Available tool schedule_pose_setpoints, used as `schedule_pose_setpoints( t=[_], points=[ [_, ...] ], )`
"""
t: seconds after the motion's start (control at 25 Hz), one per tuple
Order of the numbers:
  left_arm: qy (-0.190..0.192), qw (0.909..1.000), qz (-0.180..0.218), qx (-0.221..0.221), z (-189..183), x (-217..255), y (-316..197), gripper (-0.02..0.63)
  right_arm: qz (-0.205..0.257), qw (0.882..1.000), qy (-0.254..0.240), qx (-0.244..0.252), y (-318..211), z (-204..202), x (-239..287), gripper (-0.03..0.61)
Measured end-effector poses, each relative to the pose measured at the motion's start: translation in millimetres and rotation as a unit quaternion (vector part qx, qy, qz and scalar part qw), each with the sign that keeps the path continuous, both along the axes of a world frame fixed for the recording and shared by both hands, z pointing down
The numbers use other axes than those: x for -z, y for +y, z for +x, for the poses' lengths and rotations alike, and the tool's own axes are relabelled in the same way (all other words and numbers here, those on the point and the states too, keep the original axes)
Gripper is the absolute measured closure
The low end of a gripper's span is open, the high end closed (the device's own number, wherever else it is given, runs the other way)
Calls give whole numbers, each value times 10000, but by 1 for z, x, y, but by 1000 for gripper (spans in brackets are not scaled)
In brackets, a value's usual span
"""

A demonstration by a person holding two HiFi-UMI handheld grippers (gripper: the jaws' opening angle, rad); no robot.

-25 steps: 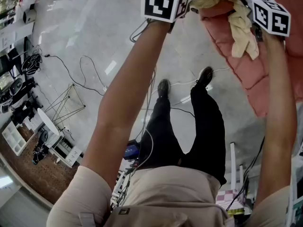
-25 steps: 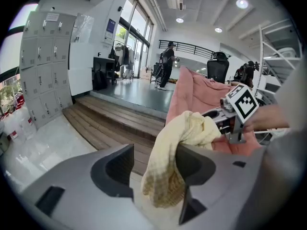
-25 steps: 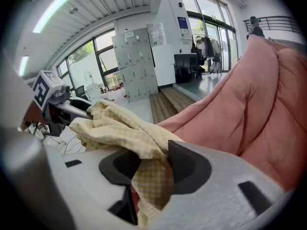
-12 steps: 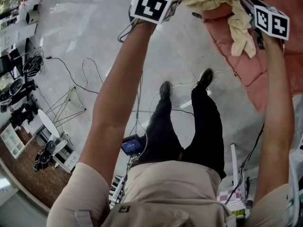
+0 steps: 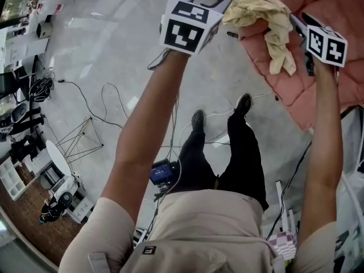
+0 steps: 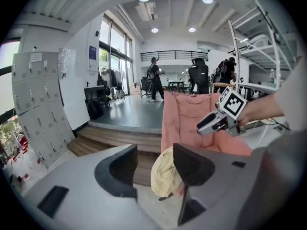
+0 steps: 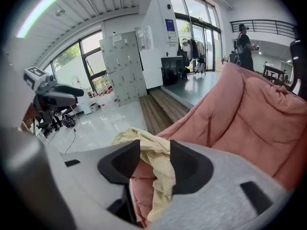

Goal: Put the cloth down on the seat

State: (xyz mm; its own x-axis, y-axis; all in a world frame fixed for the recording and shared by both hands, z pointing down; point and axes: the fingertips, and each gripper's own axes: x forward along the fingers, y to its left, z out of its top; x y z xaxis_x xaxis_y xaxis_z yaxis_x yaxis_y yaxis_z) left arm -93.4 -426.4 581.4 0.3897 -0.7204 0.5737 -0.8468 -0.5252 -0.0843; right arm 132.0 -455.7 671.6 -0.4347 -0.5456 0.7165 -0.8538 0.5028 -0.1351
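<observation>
Left gripper (image 6: 154, 153): released. The jaws stand apart and are closing, and the pads press on nothing.
Left gripper gap: the cloth (image 5: 257, 9) shows in it, close to the jaw nearer the right gripper. The other jaw is clear of it.
Right gripper (image 7: 155, 150): released. The jaws are wide apart, the cloth hangs loose between them, and seat fabric shows behind it.
Cloth: pale yellow and bunched. It lies between the two grippers on the seat's near edge, and one fold hangs over that edge just beside the right gripper.
Seat (image 5: 333, 7): pink and quilted. It extends beyond and below the right gripper.
Arms: both are stretched out, and the gripper tips face each other across the cloth.
Floor (image 5: 114, 50): pale and glossy, below both grippers, with cables lying on it.
</observation>
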Motion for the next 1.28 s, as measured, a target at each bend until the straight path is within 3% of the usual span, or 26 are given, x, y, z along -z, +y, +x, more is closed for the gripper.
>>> schedule_pose_setpoints(
  t=[0.12,0.16,0.24,0.28,0.6,0.8,1.04,1.28],
  points=[
    [234,9993,299,-18,8,44,12,457,254,9994,-166,-138,10,5,40,416],
    [315,9987,401,-30,11,60,17,491,329,9990,-235,-168,15,7,54,446],
    [441,9970,640,-61,15,90,26,575,466,9980,-379,-204,28,8,84,576],
    [521,9959,732,-84,18,106,31,583,535,9973,-454,-216,34,8,99,584],
    [1046,9864,1217,-346,35,207,84,597,1316,9877,-832,-116,87,-5,219,584],
    [1297,9787,1504,-524,40,266,114,597,2026,9750,-914,51,124,-14,305,584],
    [1508,9682,1870,-696,31,333,166,598,2703,9582,-894,276,191,-31,395,588],
    [1658,9575,2227,-786,8,390,214,598,3081,9457,-911,485,257,-53,465,589]
  ],
)
